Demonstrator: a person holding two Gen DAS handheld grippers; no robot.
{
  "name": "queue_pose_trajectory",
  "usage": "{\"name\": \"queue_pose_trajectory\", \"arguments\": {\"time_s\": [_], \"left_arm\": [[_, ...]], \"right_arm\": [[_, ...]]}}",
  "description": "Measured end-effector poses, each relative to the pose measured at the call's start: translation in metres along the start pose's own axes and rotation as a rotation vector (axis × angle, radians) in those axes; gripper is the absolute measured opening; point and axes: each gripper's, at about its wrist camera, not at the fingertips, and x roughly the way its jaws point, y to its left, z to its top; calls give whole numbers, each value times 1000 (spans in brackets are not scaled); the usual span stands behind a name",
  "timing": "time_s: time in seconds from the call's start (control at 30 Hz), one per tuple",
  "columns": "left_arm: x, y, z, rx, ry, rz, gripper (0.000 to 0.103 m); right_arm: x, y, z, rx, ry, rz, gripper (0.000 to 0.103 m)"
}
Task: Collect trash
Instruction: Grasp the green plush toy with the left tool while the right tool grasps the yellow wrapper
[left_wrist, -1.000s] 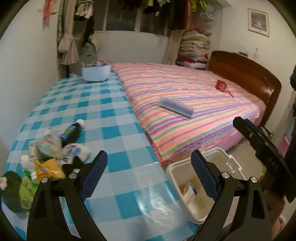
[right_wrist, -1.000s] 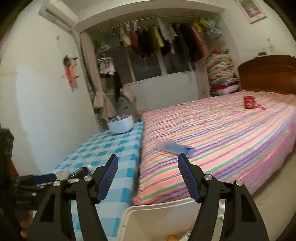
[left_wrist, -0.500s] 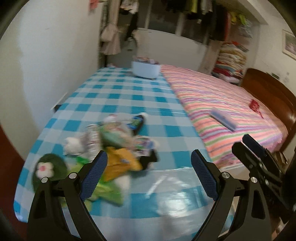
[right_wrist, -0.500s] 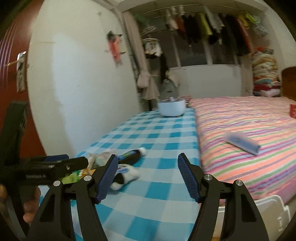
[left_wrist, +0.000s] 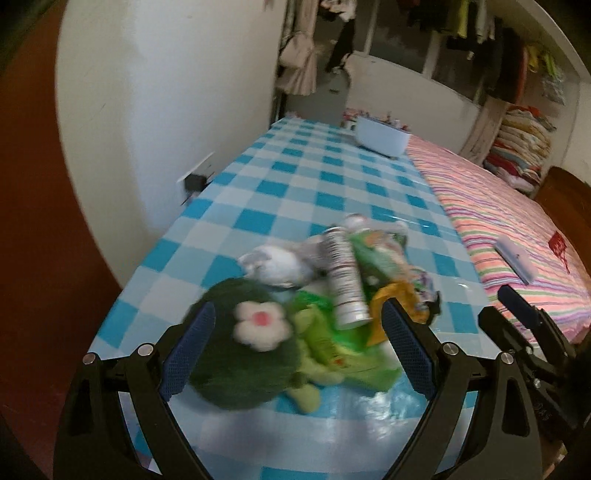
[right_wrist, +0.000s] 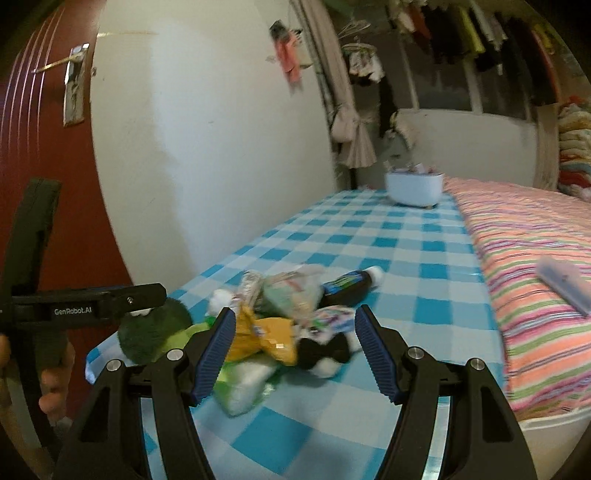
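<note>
A pile of trash and soft toys lies at the near end of the blue checked table (left_wrist: 295, 184). It holds a silver can (left_wrist: 343, 280), a yellow wrapper (right_wrist: 266, 334), green packets (left_wrist: 376, 254), a dark bottle with a white cap (right_wrist: 349, 284) and a green plush with a flower (left_wrist: 243, 343). My left gripper (left_wrist: 295, 350) is open and empty, just above and short of the plush. My right gripper (right_wrist: 295, 354) is open and empty, hovering short of the yellow wrapper (left_wrist: 391, 299). The left gripper also shows at the left of the right wrist view (right_wrist: 88, 306).
A white tub (left_wrist: 382, 134) with small items stands at the table's far end. A striped bed (left_wrist: 517, 236) runs along the right with a flat grey box (left_wrist: 517, 258) on it. A white wall (left_wrist: 166, 92) and red door (right_wrist: 44, 166) are left.
Both grippers swung left, away from the white bin on the floor, and closed in on the pile at the near table end. The bin has left the left wrist view.
</note>
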Motion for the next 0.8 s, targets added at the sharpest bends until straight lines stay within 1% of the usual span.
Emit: {"name": "queue_pose_trajectory", "arguments": {"time_s": [0.07, 0.17, 0.33, 0.43, 0.53, 0.6, 0.8], "left_arm": [[0, 12, -2, -14, 14, -1, 90], [0, 20, -4, -5, 38, -27, 90], [8, 27, -10, 33, 77, -20, 90], [15, 27, -13, 52, 107, -29, 90], [22, 25, -16, 68, 129, -32, 90], [29, 24, -18, 81, 146, -21, 90], [36, 23, -17, 82, 140, 17, 90]], "right_arm": [[14, 10, -1, -25, 32, 22, 65], [33, 23, -3, -65, 86, 44, 65], [58, 38, -4, -151, 146, 36, 65], [67, 40, -5, -176, 172, 23, 65], [75, 41, -7, -179, 200, 30, 65], [78, 43, -7, -194, 210, 27, 65], [88, 45, -9, -223, 247, 18, 65]]}}
